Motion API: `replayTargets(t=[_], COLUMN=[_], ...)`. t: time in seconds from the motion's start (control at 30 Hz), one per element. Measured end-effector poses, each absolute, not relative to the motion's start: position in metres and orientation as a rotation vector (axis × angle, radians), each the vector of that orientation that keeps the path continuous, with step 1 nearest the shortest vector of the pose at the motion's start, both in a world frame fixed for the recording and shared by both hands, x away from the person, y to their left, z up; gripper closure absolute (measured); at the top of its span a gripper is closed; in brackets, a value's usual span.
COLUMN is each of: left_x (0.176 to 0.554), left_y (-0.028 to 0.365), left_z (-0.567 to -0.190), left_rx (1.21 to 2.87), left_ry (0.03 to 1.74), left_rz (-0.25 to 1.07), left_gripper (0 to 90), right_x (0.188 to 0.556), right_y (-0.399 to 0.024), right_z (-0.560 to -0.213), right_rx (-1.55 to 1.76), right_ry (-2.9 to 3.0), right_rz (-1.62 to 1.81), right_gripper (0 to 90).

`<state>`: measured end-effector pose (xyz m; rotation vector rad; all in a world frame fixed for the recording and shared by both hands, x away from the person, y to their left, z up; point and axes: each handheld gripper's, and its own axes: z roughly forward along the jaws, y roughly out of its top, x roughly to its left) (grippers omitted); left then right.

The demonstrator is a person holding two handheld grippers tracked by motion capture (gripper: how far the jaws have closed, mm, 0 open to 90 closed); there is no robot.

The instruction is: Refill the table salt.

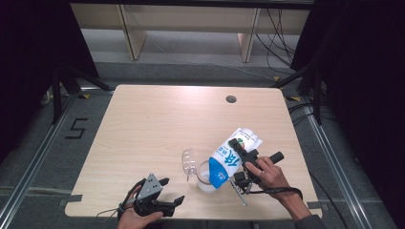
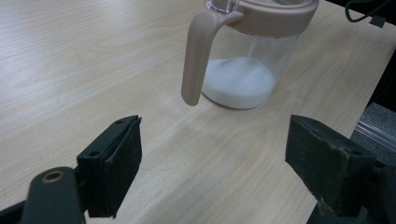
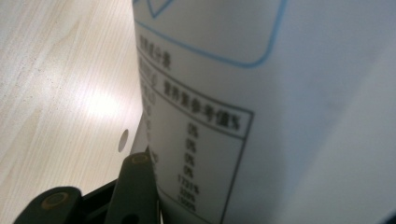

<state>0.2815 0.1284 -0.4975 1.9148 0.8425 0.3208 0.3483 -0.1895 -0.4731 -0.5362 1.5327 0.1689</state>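
A white and blue bag [image 1: 231,155] is tipped mouth-down over a clear jug [image 1: 206,177] near the table's front edge. My right gripper [image 1: 244,164] is shut on the bag; its printed label [image 3: 261,112] presses against the left jaw. The jug [image 2: 243,70] has a pinkish-beige rim and handle [image 2: 196,56], and a heap of white powder [image 2: 239,81] lies in its bottom. The jug's clear lid [image 1: 188,162] stands swung up on the left. My left gripper [image 1: 165,195] rests open at the front left, its jaws wide apart with bare table between them [image 2: 212,158].
The wooden table [image 1: 157,124] has a round cable hole [image 1: 231,99] at the back right. A thin metal rod [image 1: 239,192] lies by the right hand. The table's right edge [image 2: 373,84] runs close behind the jug. Shelving and cables stand beyond the table.
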Motion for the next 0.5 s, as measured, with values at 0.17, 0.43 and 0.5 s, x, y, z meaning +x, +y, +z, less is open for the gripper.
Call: replayTargets(t=[0.17, 0.43, 0.5], left_x=[0.2814, 0.2815, 0.2810], left_y=[0.1283, 0.1285, 0.1280], left_z=[-0.4975, -0.4974, -0.4976], left_rx=[1.914, 1.915, 1.908], left_ry=[0.843, 0.842, 0.854], left_rz=[0.321, 0.319, 0.312], left_gripper=[18.4, 18.4, 18.4], right_x=[0.3480, 0.3483, 0.3483], right_y=[-0.1895, -0.1886, -0.1897], right_z=[-0.4726, -0.4699, -0.4725], right_rx=[-0.535, -0.573, -0.542], right_ry=[1.532, 1.509, 1.530], right_rz=[0.164, 0.145, 0.161], right_gripper=[59.1, 59.4, 59.5])
